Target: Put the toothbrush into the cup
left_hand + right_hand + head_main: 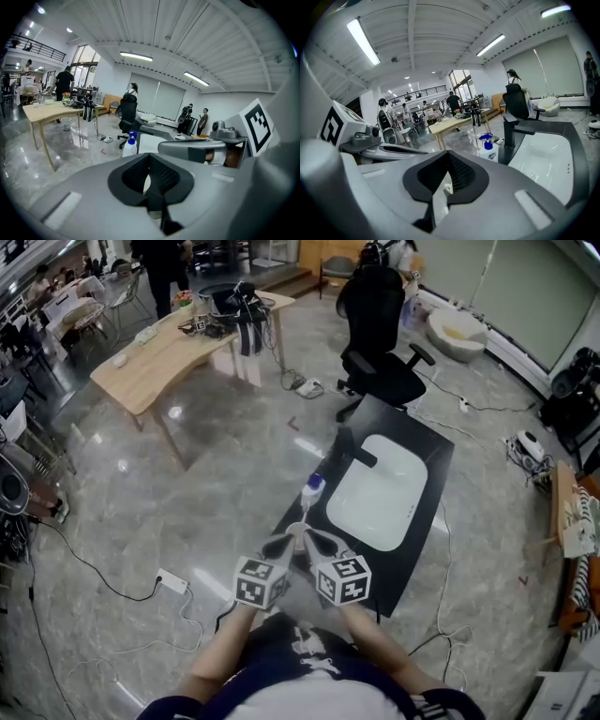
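Observation:
No toothbrush or cup can be made out in any view. My left gripper (292, 538) and right gripper (315, 538) are held side by side, tips nearly touching, over the near left corner of the black counter (412, 559). Both have their jaws together. A thin pale streak shows just beyond the tips; I cannot tell what it is. In the left gripper view the left gripper (149, 159) is shut with only a pale patch behind its pads. The right gripper (449, 155) looks the same in its own view.
A white spray bottle with a blue cap (312, 488) stands on the counter's left edge, beside a black faucet (352, 451) and a white sink (380, 493). Beyond are a black office chair (380, 334), a wooden table (159, 357), floor cables and a power strip (173, 582).

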Demonstrator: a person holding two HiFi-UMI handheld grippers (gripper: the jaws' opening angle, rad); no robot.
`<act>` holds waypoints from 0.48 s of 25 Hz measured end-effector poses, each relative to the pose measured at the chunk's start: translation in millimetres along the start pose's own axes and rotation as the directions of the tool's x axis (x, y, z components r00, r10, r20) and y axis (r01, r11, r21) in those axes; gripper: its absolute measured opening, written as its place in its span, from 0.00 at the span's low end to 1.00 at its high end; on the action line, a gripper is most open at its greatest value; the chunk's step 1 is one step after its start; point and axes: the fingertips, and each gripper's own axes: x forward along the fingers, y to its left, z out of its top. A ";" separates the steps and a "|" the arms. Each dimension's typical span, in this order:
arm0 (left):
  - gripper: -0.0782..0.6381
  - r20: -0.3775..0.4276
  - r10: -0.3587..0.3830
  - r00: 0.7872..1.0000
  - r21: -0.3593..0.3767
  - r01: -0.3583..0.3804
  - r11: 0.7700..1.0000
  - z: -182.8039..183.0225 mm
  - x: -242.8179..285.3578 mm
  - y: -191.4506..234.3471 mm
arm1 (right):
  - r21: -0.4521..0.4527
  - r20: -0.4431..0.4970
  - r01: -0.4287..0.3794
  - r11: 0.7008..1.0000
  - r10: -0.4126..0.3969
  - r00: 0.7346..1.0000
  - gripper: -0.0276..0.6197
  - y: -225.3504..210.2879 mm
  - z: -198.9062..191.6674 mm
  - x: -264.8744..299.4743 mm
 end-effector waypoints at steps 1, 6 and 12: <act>0.11 0.013 -0.001 1.000 0.004 0.001 1.000 4.1 -1.8 -1.9 | 0.000 0.007 -0.004 1.000 0.004 1.000 0.05 2.7 2.5 -2.6; 0.11 0.057 -0.014 0.998 0.026 0.012 1.000 21.2 -9.4 -11.9 | -0.009 0.038 -0.014 1.000 0.014 0.999 0.05 14.5 13.7 -14.1; 0.11 0.108 -0.026 0.994 0.038 0.021 0.999 31.0 -15.9 -22.6 | -0.014 0.066 -0.032 0.999 0.033 0.997 0.04 25.4 22.8 -27.5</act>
